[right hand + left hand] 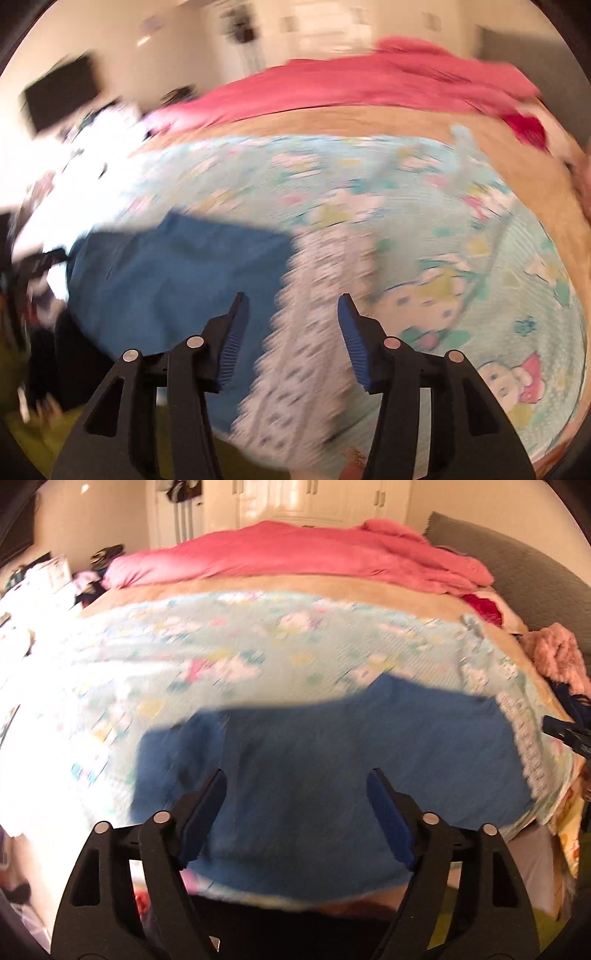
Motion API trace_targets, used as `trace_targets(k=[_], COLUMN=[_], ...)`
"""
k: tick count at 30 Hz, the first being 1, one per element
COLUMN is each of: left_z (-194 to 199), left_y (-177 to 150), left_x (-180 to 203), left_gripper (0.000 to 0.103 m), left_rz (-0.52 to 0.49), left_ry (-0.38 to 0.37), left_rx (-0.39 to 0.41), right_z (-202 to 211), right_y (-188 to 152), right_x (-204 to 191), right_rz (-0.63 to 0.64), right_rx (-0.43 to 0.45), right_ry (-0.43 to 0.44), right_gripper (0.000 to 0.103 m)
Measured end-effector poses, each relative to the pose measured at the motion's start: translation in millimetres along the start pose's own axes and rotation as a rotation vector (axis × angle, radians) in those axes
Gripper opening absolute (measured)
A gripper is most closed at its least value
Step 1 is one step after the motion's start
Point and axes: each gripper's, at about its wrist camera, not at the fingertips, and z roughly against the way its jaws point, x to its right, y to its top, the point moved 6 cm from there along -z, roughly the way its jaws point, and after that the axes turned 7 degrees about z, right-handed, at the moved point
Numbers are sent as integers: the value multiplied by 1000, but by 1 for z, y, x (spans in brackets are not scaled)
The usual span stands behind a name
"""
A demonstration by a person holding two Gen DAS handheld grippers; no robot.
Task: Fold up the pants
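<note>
Left wrist view: your left gripper [295, 786] hovers with fingers spread and empty above the blue pants [332, 757], lying flat on the pastel bedspread [221, 657]. Your right gripper [293, 308], fingers parted and empty, hovers by the pants' [177, 280] lace-side edge.

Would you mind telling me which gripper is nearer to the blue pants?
Left. The left gripper hovers open directly over the blue pants; the right gripper hangs open beside their edge, over the lace-trimmed cover.
</note>
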Motion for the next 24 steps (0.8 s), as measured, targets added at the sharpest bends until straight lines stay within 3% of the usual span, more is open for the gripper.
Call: trace_targets(k=[4,8,16,17,18,20,21,22,24], left_z=[-32,-79,-161,-168,-173,-170,-167,-163,-152], left_y=[31,53,57,53,49,45,45,46,54], left_x=[37,61,85,88,91,99,103,105,109], left_gripper=[71,71,70,66,52,9,2,2,1], left_rz=[-57,-62,-89,-79,-69,-64,-66,-78,-91], left_ry=[-44,-99,-131,-146,-160,-217,-233,-215,-196], left_rx=[-27,-110,-233,-250,-260,-253,-249,-236,-194], right_z=[-22,-47,-81,-85,-88,-90,-89,-87,-80], right_y=[11,16,19,17,17,13,12,11,12], right_x=[38,45,48,47,47,46,44,44,42], right_rz=[-103,-125,-125,-128,-128,-117,-103,-104,-111], right_rx=[-35,-72,-124,-131,-133,-133,-128,-122,-95], right_ry=[-1,42,90,101,111,115,115,128,136], right_gripper=[49,50,50,50,50,45,31,19,18])
